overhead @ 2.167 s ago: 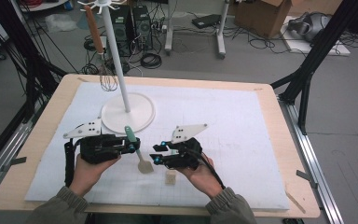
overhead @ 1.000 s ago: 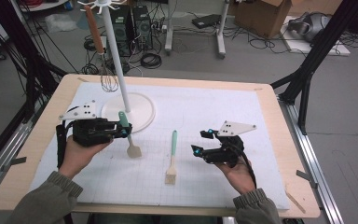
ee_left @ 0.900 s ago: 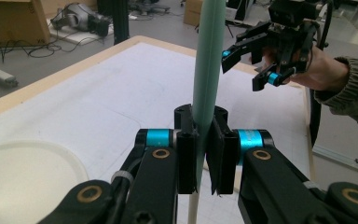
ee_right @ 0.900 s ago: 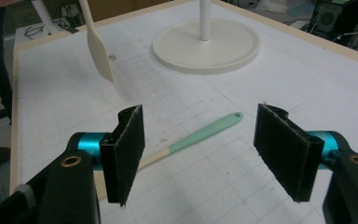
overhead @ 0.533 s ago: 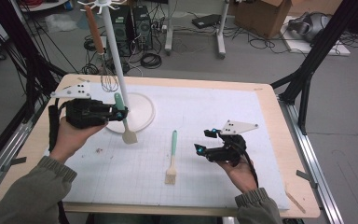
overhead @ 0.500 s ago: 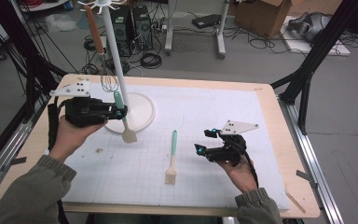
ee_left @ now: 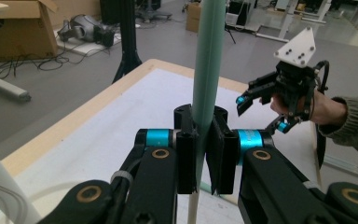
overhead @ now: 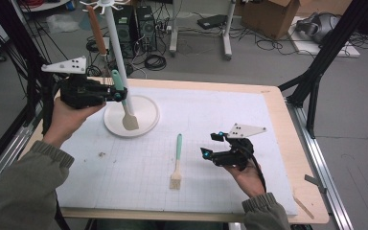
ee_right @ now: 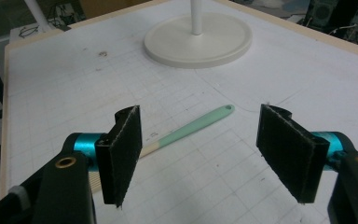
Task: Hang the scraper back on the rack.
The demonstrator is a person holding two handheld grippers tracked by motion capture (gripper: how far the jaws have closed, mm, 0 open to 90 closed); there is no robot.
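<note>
Counter (overhead: 287, 143): wide bare mat between far-left stand (overhead: 120, 57) and near edge.
Step judged: spatula (overhead: 122, 100) clamped in left claw (overhead: 120, 93), held above stand base, far-left corner; hanging on top hook judged next, lift needed.
Right claw (overhead: 210, 145) apart, empty, near brush (overhead: 177, 160) lying mid-counter.

A spatula (overhead: 123, 101) with a mint-green handle and a pale blade is being held upright, blade down, above the round white base of a stand (overhead: 146, 113). A brush (overhead: 177, 161) with a matching green handle is lying flat on the worktop (overhead: 230, 120), bristles toward the near edge.
</note>
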